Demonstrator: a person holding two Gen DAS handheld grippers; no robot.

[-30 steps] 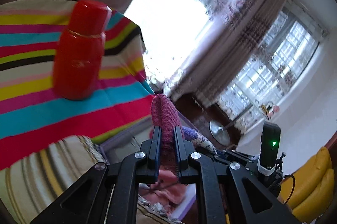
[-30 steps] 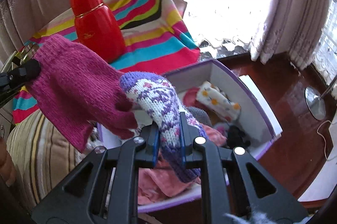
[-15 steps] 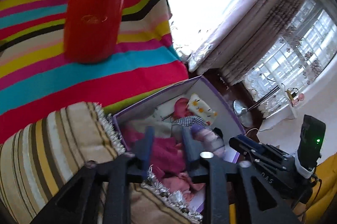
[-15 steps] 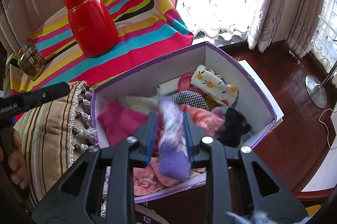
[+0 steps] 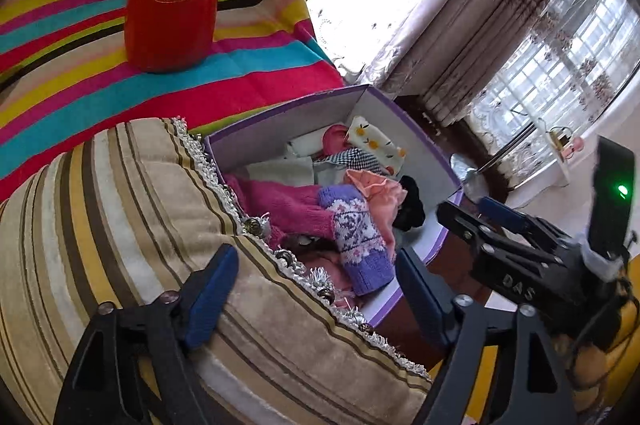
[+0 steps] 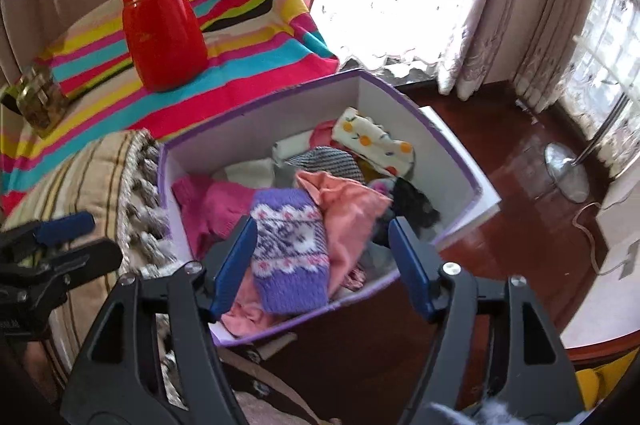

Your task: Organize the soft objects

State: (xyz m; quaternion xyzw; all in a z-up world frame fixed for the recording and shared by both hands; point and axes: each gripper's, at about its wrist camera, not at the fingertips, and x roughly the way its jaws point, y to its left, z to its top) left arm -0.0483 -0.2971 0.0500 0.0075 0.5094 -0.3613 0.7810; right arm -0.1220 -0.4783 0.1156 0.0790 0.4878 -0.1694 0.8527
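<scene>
A magenta knit glove [image 5: 288,201] and a purple patterned knit glove [image 5: 356,237] lie loose in the white box with a purple rim [image 5: 420,145], on top of other soft pieces. My left gripper [image 5: 316,293] hangs over the cushion's edge beside the box, its jaws opening with nothing between them. My right gripper [image 6: 322,225] hovers over the box [image 6: 440,153], its jaws opening too. The purple glove [image 6: 288,245] lies under the gap, free of both pads, and the magenta glove [image 6: 216,201] rests to its left.
A red flask [image 6: 160,25] stands on a bright striped cloth [image 6: 248,65] behind the box. A striped, tasselled cushion [image 5: 120,225] borders the box's left side. The box also holds a flowered white sock [image 6: 372,141], a peach cloth [image 6: 348,209] and a black piece. A lamp base [image 6: 568,173] stands on the floor.
Both grippers went from shut to open. The magenta glove left the left gripper and the purple glove left the right one; both now lie in the box. Both views tipped down toward it.
</scene>
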